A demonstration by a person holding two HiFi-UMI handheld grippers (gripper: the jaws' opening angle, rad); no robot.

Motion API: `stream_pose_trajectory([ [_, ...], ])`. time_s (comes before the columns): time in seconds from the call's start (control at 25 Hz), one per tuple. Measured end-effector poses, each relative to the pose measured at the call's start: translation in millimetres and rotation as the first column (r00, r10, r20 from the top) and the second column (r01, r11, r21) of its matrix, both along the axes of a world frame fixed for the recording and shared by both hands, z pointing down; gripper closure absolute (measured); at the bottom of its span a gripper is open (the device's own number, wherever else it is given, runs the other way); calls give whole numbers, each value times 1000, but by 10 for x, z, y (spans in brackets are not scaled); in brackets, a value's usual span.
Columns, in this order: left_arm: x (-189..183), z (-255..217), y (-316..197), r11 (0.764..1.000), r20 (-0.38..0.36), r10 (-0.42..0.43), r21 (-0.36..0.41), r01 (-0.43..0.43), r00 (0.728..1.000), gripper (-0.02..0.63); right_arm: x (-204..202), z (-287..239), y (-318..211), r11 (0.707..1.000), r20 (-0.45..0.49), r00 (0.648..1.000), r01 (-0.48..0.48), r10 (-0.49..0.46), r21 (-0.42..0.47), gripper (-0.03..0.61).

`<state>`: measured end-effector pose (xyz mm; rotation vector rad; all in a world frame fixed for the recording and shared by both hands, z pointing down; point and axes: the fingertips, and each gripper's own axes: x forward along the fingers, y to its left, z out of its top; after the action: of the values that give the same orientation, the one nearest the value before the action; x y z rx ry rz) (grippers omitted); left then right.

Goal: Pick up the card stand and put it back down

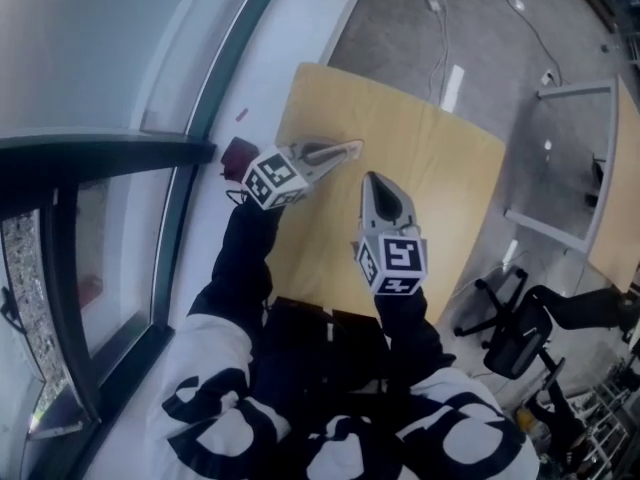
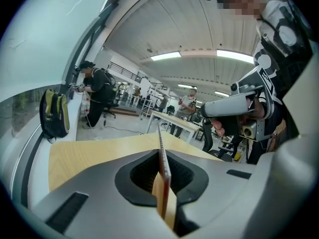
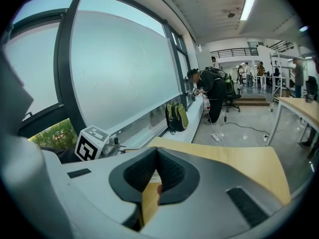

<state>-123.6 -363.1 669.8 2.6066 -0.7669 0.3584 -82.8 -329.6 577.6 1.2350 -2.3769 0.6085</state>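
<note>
In the left gripper view a thin flat card stand [image 2: 164, 176] shows edge-on, brown with a reddish rim, and pokes out past the jaw tips. My left gripper [image 2: 160, 151] is shut on it. In the head view that gripper [image 1: 350, 148] points right over the far left part of the wooden table [image 1: 440, 158]; the stand itself is too thin to make out there. My right gripper [image 1: 372, 180] hovers just beside it, pointing away from me, shut with nothing in it. In its own view the right gripper [image 3: 157, 151] has its tips together over the table [image 3: 239, 158].
A window ledge with a small dark red object [image 1: 238, 155] runs along the table's left. A black office chair [image 1: 515, 333] and another table [image 1: 615, 218] stand to the right. A green backpack [image 3: 176, 116] leans on the ledge, and people stand further back.
</note>
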Motion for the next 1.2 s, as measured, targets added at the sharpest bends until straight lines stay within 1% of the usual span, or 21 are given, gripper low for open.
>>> stream_pose_trajectory([
  [0.12,90,-105,309,1000,5,3,-18,-3,1000,591,65,-150,192,1000,3,1000,8,-8,12,558],
  [0.28,115,-259,541,1000,23,-11,-15,11,1000,591,129,-365,341,997,25,999,36,-37,66,558],
  [0.4,101,-447,744,998,-8,-54,-27,54,999,591,226,-472,541,995,34,998,53,-56,86,558],
  [0.48,65,-581,862,996,-16,-88,-15,88,996,591,286,-536,678,993,26,998,59,-62,107,558],
  [0.64,3,-870,1041,986,-27,-164,2,164,986,591,327,-757,870,978,-8,996,87,-87,189,558],
  [0.76,64,-1123,1173,982,-79,-190,-1,190,979,591,358,-941,1010,971,11,994,105,-110,216,558],
  [0.92,177,-1518,1368,985,-191,-166,6,171,967,591,397,-1176,1144,955,29,991,117,-130,273,558],
  [1.0,187,-1730,1461,985,-223,-163,17,171,961,591,412,-1298,1196,947,43,990,113,-132,300,558],
  [1.04,183,-1834,1500,983,-227,-170,27,181,959,591,420,-1350,1222,944,51,990,112,-134,311,558],
  [1.12,165,-2040,1559,974,-214,-200,63,218,956,591,440,-1442,1265,939,70,988,110,-140,326,558],
  [1.2,140,-2226,1597,956,-190,-247,112,271,950,591,454,-1522,1294,935,92,985,104,-143,339,558],
])
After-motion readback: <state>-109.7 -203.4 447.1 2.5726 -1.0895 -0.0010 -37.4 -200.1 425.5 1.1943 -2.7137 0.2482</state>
